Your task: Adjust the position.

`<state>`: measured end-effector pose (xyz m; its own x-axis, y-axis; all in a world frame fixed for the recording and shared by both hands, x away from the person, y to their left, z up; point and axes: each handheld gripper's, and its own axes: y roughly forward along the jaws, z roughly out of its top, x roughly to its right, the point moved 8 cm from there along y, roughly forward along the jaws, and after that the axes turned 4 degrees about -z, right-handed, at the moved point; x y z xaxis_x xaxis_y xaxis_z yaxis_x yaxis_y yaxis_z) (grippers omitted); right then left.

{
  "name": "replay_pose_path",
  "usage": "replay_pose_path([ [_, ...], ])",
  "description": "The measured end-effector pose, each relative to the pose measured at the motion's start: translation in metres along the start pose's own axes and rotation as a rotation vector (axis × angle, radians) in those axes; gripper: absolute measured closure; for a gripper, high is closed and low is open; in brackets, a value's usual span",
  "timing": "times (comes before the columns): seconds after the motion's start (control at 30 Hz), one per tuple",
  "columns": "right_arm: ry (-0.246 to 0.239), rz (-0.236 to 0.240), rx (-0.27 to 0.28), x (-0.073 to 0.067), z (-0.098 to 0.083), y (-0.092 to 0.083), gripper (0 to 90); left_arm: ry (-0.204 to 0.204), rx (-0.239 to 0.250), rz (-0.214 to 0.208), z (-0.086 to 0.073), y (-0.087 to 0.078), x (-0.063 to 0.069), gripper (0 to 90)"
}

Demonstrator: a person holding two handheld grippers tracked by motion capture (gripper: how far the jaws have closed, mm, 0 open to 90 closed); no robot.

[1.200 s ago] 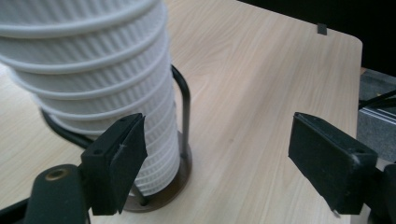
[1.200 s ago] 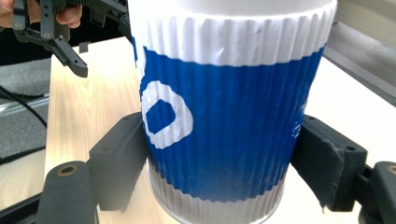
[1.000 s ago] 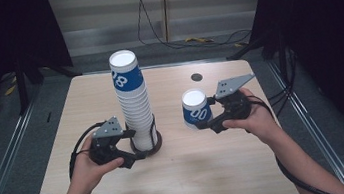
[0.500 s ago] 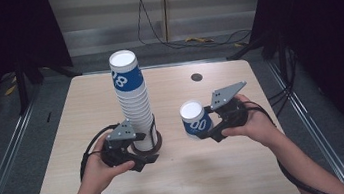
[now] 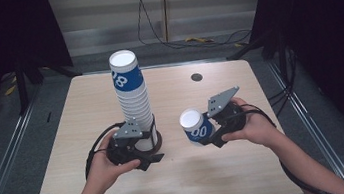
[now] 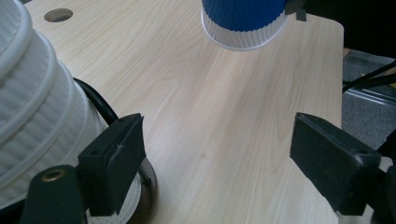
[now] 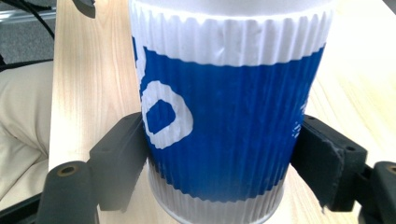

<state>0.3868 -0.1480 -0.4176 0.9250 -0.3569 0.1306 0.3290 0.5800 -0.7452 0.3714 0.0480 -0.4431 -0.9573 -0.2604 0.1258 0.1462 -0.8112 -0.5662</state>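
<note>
Left tongs opening off cup stack, single cup tilted (right tongs nearer the person)

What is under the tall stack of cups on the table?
The stack of cups stands on a dark round base, with a black cable curving behind. The middle of that base is covered by the cups.

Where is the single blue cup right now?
In the high view the single blue cup sits right of centre, tilted and clamped in the right gripper, apart from the tall cup stack by the left gripper.
</note>
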Motion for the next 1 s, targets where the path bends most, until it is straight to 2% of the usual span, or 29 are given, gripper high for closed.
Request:
replay_pose_path([
  [0.17,0.001,0.008,-0.020,-0.003,-0.004,0.004,21.8,0.000,-0.006,-0.001,0.001,0.004,0.001,17.7],
  [0.47,-0.032,0.026,-0.089,-0.009,-0.011,0.010,21.8,0.003,-0.001,-0.007,0.002,0.008,0.001,17.4],
  [0.73,-0.066,0.047,-0.133,-0.015,-0.014,0.015,21.8,0.007,-0.016,-0.019,0.003,0.013,0.004,17.1],
  [1.0,-0.078,0.067,-0.166,-0.020,-0.017,0.018,21.9,0.024,-0.019,-0.034,0.008,0.019,0.009,16.8],
])
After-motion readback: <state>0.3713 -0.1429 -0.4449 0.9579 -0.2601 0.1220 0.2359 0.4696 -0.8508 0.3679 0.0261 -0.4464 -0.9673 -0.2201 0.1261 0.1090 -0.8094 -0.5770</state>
